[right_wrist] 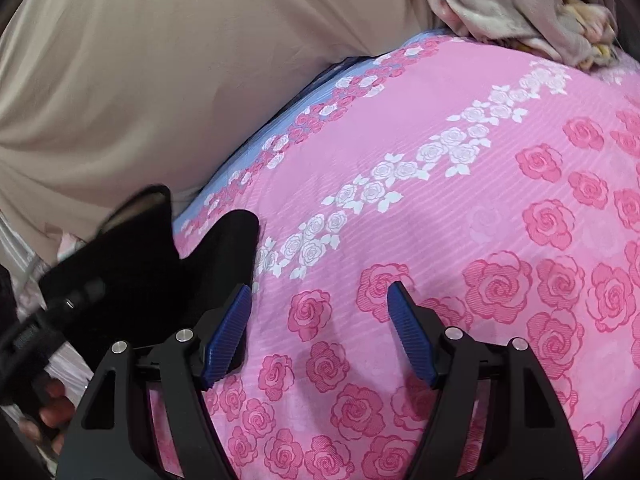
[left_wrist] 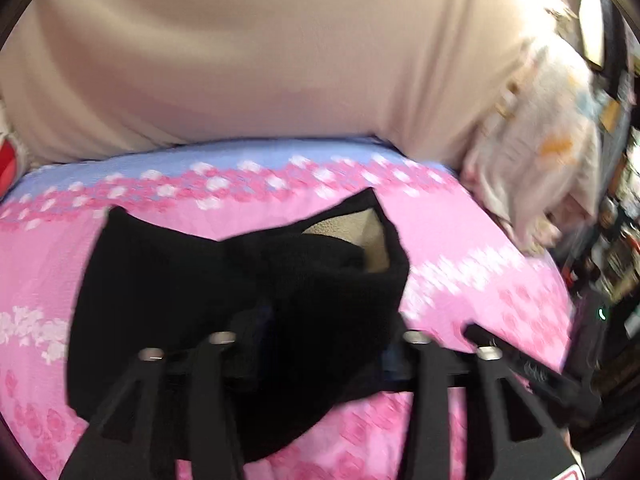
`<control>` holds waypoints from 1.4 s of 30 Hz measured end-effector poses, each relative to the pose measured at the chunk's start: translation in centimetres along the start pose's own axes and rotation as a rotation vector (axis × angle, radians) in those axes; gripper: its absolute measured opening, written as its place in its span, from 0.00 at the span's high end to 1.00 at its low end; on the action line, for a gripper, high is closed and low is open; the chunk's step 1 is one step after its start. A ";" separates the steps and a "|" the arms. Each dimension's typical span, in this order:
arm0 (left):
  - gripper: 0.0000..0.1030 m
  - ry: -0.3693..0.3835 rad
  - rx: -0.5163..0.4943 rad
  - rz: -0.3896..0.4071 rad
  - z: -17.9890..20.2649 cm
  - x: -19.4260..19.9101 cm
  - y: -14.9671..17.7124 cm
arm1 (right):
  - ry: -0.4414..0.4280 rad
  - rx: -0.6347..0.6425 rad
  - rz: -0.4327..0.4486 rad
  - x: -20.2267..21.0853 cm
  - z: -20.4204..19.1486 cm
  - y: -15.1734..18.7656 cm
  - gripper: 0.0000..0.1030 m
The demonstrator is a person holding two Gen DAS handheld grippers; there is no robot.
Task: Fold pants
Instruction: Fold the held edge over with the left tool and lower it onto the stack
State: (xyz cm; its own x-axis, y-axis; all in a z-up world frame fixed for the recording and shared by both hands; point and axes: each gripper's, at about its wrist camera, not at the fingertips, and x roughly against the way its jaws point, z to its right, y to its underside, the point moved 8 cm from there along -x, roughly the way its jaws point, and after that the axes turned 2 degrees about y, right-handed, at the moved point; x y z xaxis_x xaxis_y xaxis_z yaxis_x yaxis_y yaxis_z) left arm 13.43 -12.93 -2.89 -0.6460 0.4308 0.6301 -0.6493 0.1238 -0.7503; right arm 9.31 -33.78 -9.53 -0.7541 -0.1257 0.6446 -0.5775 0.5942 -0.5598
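Left wrist view: the black pants (left_wrist: 240, 300) lie bunched on the pink rose-print sheet (left_wrist: 480, 264), draped over and hiding the left gripper's (left_wrist: 320, 344) fingertips; its jaws stand apart, though whether they press cloth cannot be told.

Right wrist view: the right gripper (right_wrist: 318, 300) hangs spread, nothing between its 2 blue pads (right_wrist: 228, 332), pants (right_wrist: 152, 280) just left of it.
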 end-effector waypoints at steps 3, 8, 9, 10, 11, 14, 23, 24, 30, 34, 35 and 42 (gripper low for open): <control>0.45 -0.065 -0.022 -0.047 0.0 -3.5 -0.4 | 0.011 0.026 0.007 -0.4 -1.0 -0.2 0.33; 0.18 0.052 0.020 -0.277 3.3 -9.0 3.2 | 0.037 0.021 0.002 -0.3 -1.0 0.2 0.33; 0.18 0.051 0.016 -0.267 3.8 -8.9 3.5 | 0.040 0.021 0.002 -0.2 -0.9 0.2 0.33; 0.18 0.048 -0.007 -0.217 4.9 -8.2 3.3 | 0.047 0.022 0.002 -0.1 -0.8 0.1 0.33; 0.22 0.059 -0.022 -0.182 5.7 -7.4 3.1 | 0.046 0.020 0.008 0.1 -0.6 0.0 0.33; 0.16 0.115 -0.080 -0.063 7.4 -3.7 2.2 | 0.083 0.012 0.025 0.9 0.4 -1.0 0.33; 0.10 -0.121 0.127 0.039 -9.7 3.6 -0.9 | -0.083 0.251 0.072 3.1 -11.2 -5.0 0.23; 0.10 -0.207 0.163 -0.003 -12.6 3.0 -0.5 | -0.146 0.293 0.042 2.0 -14.2 -4.7 0.17; 0.11 -0.272 0.344 -0.145 -20.3 0.5 4.8 | -0.368 0.431 -0.296 -7.8 -25.8 1.3 0.72; 0.05 -0.204 0.383 -0.155 -21.0 -1.0 6.7 | -0.153 0.375 -0.362 -17.1 -21.0 1.6 1.00; 0.05 -0.188 0.378 -0.153 -21.1 -1.3 6.8 | -0.215 0.263 -0.368 -18.1 -19.2 0.4 1.00; 0.05 -0.178 0.338 -0.090 -21.0 -1.4 6.7 | -0.292 0.238 -0.359 -14.7 -23.8 -0.6 0.94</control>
State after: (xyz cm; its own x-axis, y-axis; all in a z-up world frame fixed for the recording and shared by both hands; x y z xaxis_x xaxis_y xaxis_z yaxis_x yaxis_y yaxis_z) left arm 18.44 6.02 -12.97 -0.6206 0.2663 0.7375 -0.7830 -0.1600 -0.6011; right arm 28.16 -13.40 -6.30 -0.5314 -0.5251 0.6648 -0.8455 0.2803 -0.4545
